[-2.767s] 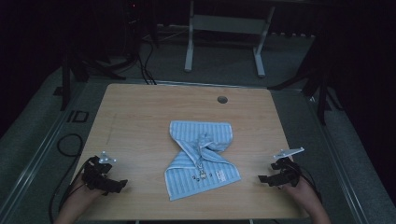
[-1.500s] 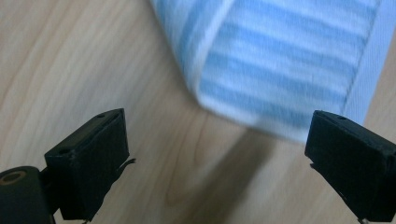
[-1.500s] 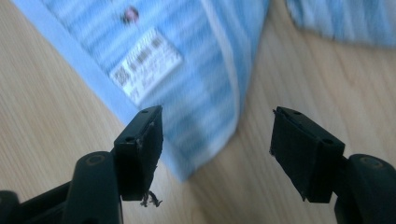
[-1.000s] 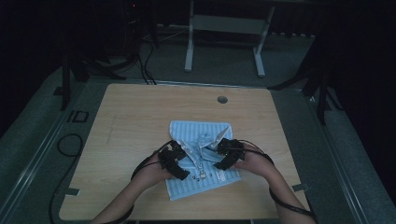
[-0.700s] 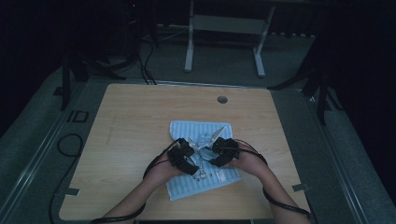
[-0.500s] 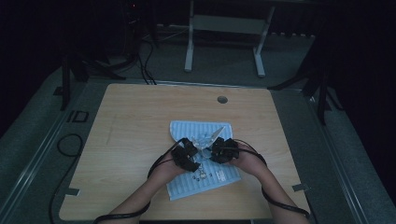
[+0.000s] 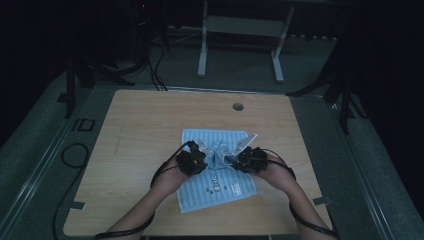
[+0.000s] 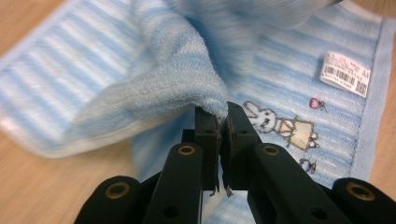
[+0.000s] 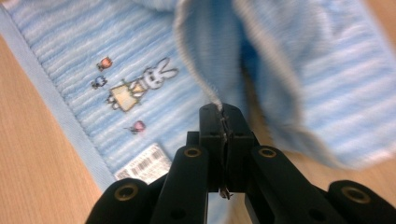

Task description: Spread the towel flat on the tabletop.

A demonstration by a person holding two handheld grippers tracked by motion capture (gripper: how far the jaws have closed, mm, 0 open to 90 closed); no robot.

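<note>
A light blue striped towel (image 7: pixel 215 177) with a small rabbit picture (image 8: pixel 273 125) and a white barcode label (image 8: pixel 344 73) lies on the wooden table (image 7: pixel 140 135). My left gripper (image 7: pixel 196 156) and right gripper (image 7: pixel 239 159) meet at its middle. The jaws of both have just been closing. Each now pinches a fold of towel cloth: the left gripper (image 8: pixel 223 112) holds a raised bunch, the right gripper (image 9: pixel 220 109) holds a thin edge. The pinched cloth stands lifted off the flat part, which shows the rabbit picture (image 9: pixel 140 84) and the label (image 9: pixel 142 165) too.
A round cable hole (image 7: pixel 238 106) sits near the table's far edge. A white frame (image 7: pixel 240 30) stands on the floor beyond the table. A black cable (image 7: pixel 70 160) loops beside the left edge. Bare wood surrounds the towel.
Both hands came in from the table's front corners to the towel's middle. Their jaws closed on the cloth, and the pinched folds have risen a little off the table.
</note>
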